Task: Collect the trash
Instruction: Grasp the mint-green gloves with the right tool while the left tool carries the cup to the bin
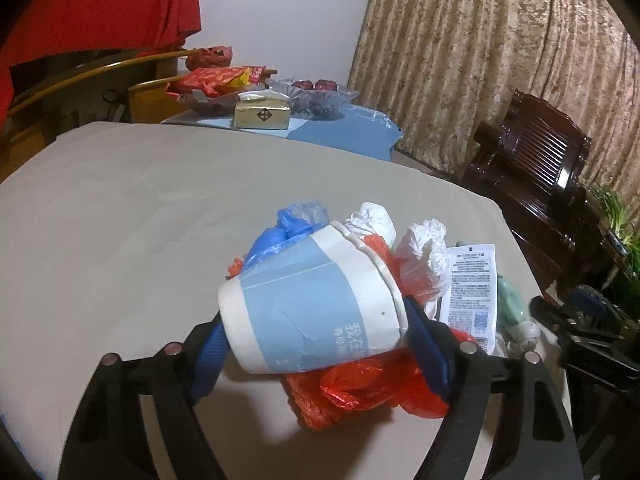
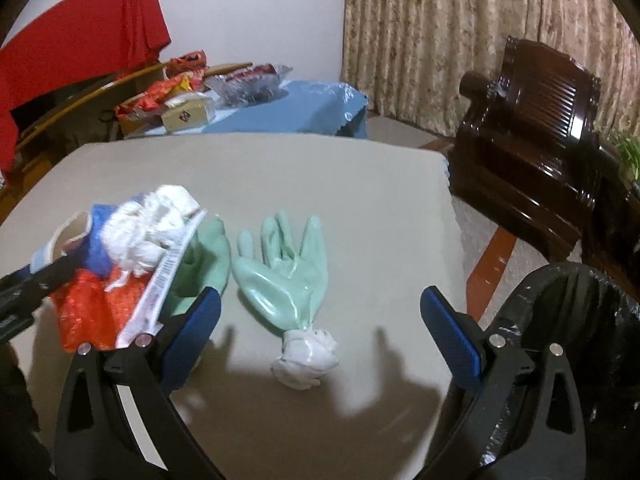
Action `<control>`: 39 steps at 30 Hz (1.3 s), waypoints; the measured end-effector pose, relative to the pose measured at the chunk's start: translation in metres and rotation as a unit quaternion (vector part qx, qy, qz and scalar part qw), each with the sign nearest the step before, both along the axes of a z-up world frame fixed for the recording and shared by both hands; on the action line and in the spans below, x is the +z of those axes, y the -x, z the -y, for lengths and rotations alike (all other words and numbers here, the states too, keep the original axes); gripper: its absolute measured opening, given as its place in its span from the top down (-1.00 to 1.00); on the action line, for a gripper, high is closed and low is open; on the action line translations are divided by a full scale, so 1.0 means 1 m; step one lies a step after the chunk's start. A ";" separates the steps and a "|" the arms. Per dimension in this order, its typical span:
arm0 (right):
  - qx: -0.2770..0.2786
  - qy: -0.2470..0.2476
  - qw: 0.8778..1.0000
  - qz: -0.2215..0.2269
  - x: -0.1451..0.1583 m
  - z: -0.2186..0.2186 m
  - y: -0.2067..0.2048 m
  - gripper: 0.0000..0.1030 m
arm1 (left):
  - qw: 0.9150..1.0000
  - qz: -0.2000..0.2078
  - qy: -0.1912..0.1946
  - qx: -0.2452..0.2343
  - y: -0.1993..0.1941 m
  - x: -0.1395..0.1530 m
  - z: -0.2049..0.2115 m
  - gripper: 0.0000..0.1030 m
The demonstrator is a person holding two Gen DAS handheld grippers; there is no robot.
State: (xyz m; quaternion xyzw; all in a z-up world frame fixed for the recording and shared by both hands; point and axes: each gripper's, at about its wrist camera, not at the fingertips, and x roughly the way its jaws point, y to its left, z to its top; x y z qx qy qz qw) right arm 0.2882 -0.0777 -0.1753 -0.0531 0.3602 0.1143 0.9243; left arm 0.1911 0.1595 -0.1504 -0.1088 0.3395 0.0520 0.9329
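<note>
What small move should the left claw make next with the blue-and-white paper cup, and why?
Probably close the left claw the rest of the way on the blue-and-white paper cup: the cup lies on its side between the blue pads, atop the red plastic bag, so a firm pinch should come before lifting.

The lower part of the red plastic bag is hidden behind the paper cup. The black-lined bin is cut off by the right edge. The sachet's print is too small to be read.
</note>
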 end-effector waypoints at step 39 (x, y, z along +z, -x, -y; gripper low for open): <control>0.042 -0.089 0.995 -0.033 0.035 0.015 0.030 0.56 | 0.998 0.044 -0.003 -0.033 0.041 0.050 0.018 -0.46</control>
